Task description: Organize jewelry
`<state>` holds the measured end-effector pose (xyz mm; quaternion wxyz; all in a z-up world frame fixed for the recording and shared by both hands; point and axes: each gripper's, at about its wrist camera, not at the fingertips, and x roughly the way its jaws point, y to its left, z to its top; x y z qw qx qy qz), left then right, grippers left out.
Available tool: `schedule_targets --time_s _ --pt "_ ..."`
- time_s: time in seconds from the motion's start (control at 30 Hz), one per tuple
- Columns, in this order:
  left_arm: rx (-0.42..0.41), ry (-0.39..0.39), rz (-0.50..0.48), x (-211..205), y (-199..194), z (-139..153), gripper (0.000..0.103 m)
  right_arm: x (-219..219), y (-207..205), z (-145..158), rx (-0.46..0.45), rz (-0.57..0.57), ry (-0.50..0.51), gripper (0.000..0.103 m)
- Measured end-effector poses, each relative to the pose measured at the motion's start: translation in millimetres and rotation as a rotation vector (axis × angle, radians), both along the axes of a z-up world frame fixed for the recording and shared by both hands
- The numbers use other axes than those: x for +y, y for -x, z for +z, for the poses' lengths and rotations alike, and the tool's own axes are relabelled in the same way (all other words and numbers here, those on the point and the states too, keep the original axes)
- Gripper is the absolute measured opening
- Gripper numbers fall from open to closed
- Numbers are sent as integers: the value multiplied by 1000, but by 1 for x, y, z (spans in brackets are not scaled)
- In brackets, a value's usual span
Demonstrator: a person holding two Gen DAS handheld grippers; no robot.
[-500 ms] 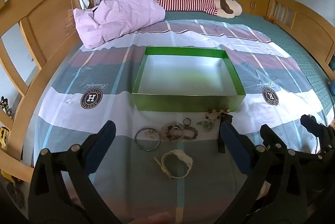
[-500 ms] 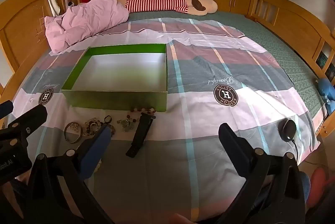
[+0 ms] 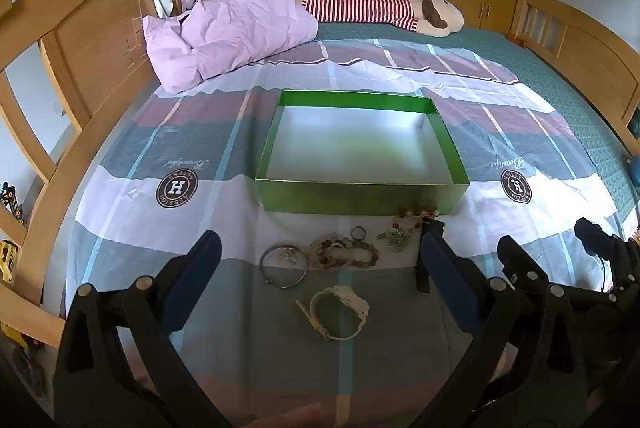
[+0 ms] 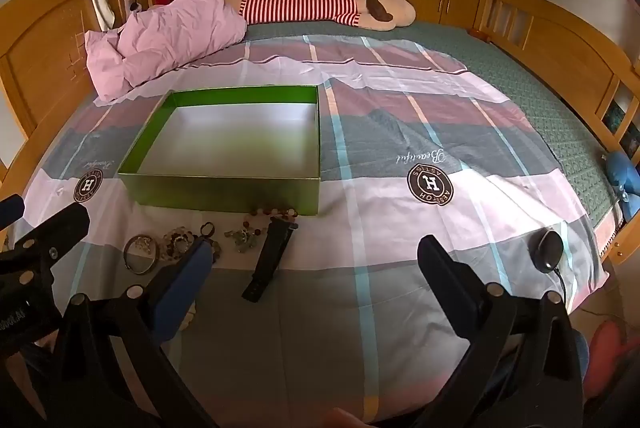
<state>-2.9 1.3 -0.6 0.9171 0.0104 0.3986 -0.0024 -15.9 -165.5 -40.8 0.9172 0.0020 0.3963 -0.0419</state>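
nothing has moved since the earlier frame: both grippers hang over the bed (image 3: 120, 196), spread wide, pinching nothing. left gripper (image 3: 320, 260) frames the jewelry; right gripper (image 4: 316, 260) sits to its right. green box (image 3: 360, 194) rests empty on the sheet. just before its near wall lie a bangle (image 3: 283, 266), bead bracelets (image 3: 344, 253), a white watch (image 3: 340, 312) nearest, and a black strap (image 4: 270, 264).

round brown "H" emblem (image 4: 430, 184) upside down on bed sheet (image 4: 400, 228), ring lettering roughly "AESSTOH", cursive "Beautiful" (image 4: 420, 158) beside it, second emblem (image 3: 177, 189) near sheet's left edge, gripper label too cropped to read
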Motion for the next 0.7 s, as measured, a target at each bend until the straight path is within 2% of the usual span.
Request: schedule_targets --time_s 0.7 --pt "-6 6 2 2 1 4 99 0 -1 2 5 0 4 100"
